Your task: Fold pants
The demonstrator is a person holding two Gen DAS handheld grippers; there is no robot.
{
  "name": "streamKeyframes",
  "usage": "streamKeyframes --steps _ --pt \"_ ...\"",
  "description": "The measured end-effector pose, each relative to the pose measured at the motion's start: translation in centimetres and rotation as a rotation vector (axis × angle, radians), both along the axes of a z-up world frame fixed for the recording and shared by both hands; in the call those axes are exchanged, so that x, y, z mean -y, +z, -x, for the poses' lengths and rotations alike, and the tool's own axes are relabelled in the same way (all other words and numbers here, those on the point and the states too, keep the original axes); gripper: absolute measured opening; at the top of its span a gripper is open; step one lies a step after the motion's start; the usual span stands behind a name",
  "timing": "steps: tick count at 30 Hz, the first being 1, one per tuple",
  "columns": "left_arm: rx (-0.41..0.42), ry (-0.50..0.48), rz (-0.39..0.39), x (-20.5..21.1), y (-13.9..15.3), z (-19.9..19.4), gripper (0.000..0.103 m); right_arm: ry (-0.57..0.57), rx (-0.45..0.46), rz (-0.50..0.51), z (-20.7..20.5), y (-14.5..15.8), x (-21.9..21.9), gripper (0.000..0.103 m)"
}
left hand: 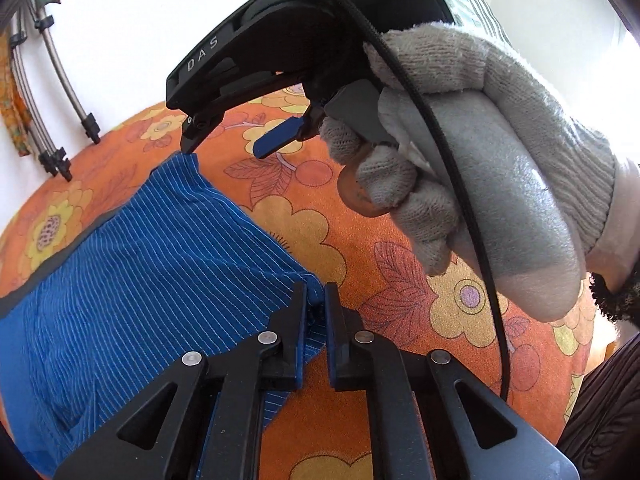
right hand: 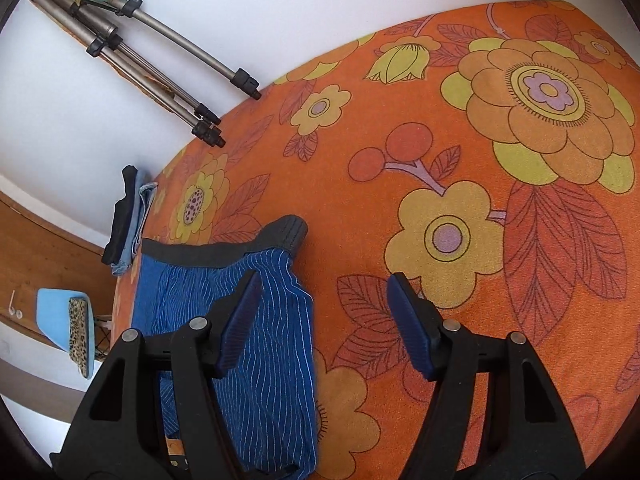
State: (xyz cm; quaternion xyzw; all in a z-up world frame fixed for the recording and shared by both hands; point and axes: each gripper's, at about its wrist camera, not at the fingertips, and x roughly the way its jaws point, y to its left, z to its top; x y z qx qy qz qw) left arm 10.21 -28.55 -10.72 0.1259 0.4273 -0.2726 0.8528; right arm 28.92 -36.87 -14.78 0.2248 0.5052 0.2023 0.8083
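Note:
Blue pinstriped pants (left hand: 132, 280) with a grey waistband lie on the orange flowered cloth (left hand: 360, 248). My left gripper (left hand: 316, 300) is shut on the pants' edge near their right corner. My right gripper (left hand: 236, 134), held by a grey-gloved hand (left hand: 480, 152), hovers open above the far corner of the pants. In the right wrist view the pants (right hand: 264, 320) lie under the left finger (right hand: 240, 316); the right gripper (right hand: 320, 304) is open and empty above them, with the grey waistband (right hand: 224, 248) just beyond.
Tripod legs (right hand: 168, 64) lean against the white wall at the far left. A stack of folded clothes (right hand: 128, 220) sits at the cloth's left edge. A light blue chair (right hand: 64, 320) with a leopard-print item stands lower left.

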Motion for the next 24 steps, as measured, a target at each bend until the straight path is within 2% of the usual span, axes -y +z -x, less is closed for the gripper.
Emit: streamKeyframes --steps 4,10,12,14,17,21,24 --pt "0.019 0.019 0.049 -0.6 1.3 0.3 0.006 0.023 0.008 -0.003 -0.8 -0.1 -1.1 0.068" --pt "0.032 0.021 0.063 -0.5 1.9 0.7 0.006 0.063 0.004 -0.016 -1.7 -0.3 -2.7 0.056" --pt "0.032 0.02 0.058 -0.5 1.6 1.0 0.006 0.066 0.001 -0.024 -2.0 -0.3 -2.9 0.049" --pt "0.031 0.014 0.056 -0.4 1.5 1.3 0.005 0.068 -0.013 -0.059 -2.4 -0.7 -2.8 0.025" --pt "0.035 0.009 0.063 -0.9 1.4 0.5 0.005 0.06 -0.013 -0.066 -2.7 -0.9 -2.7 0.013" --pt "0.046 0.024 0.097 -1.9 2.3 0.5 0.005 0.045 0.013 -0.098 -2.9 0.1 -2.3 0.011" --pt "0.05 0.038 0.115 -2.8 2.9 0.5 0.005 0.051 0.046 -0.083 -2.8 1.3 -2.8 0.011"
